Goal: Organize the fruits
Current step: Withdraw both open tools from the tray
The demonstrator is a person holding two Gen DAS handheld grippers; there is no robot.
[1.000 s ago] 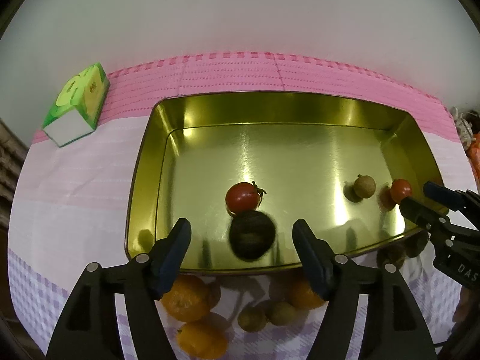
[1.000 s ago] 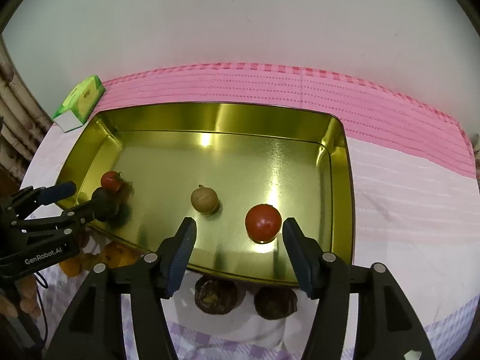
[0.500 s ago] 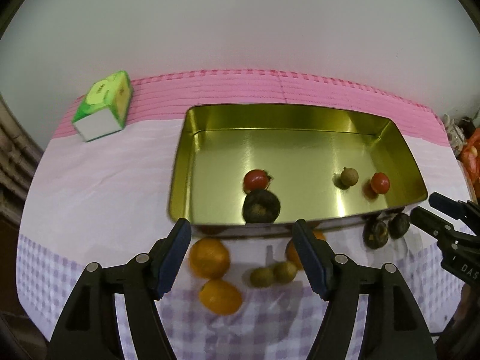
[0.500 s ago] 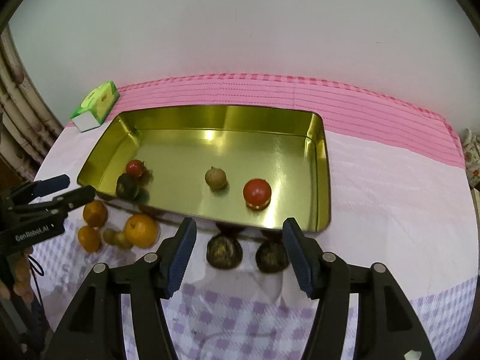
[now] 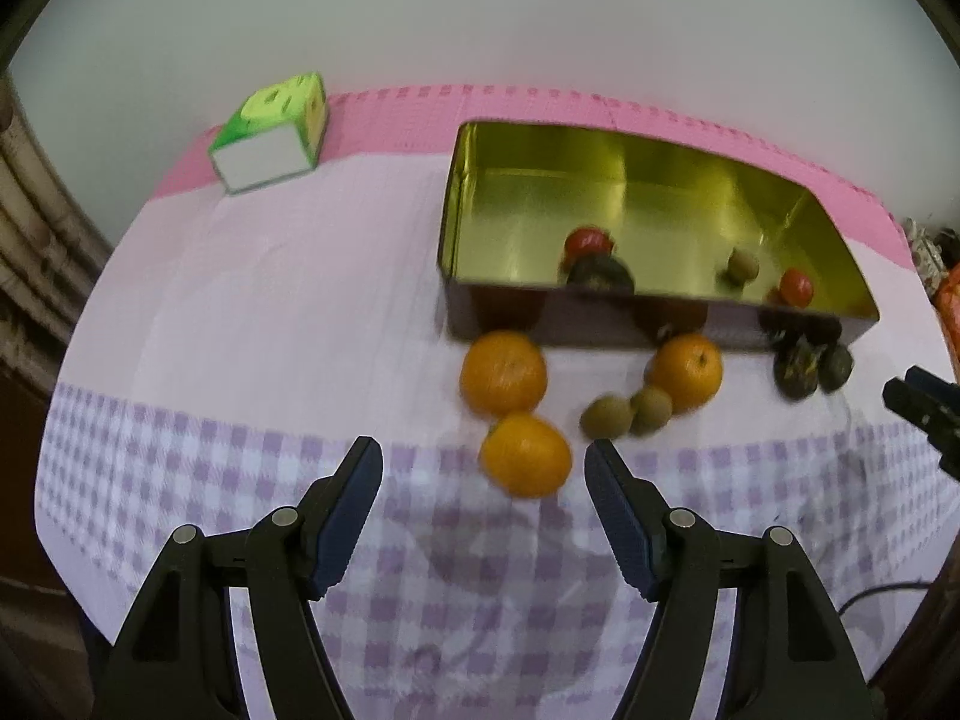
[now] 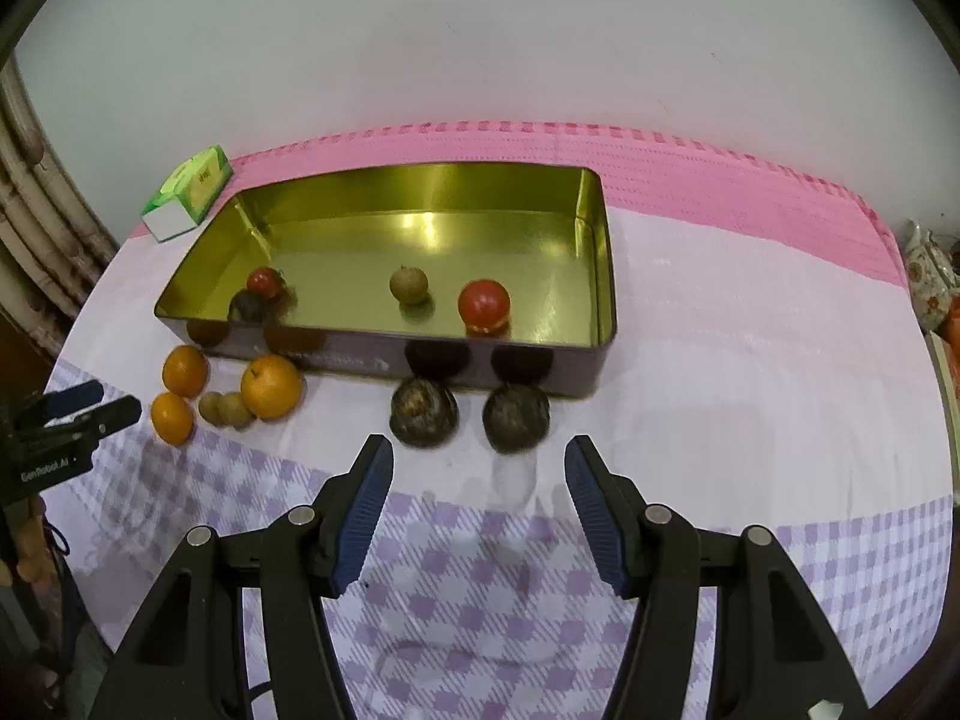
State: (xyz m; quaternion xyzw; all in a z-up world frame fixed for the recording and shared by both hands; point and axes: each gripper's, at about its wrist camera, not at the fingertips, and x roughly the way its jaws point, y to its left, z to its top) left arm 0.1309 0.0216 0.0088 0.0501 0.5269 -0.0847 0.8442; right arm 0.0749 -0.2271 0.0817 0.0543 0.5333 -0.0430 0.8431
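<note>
Left gripper (image 5: 483,465) and right gripper (image 6: 478,465): jaws apart, nothing held. Gold tin tray (image 6: 591,228) holds two tomatoes, one brown fruit, one dark fruit. Three oranges (image 6: 271,386) and two dark round fruits (image 6: 424,412) lie on the tablecloth (image 6: 750,372) beside the tray's near wall

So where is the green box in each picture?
Left wrist view: the green box sits upper left, on the pink edge of the cloth, well left of the gold tray.
Right wrist view: the green box sits far left, just off the tray's back left corner.
Shared landmark: the gold tray, in both views.
</note>
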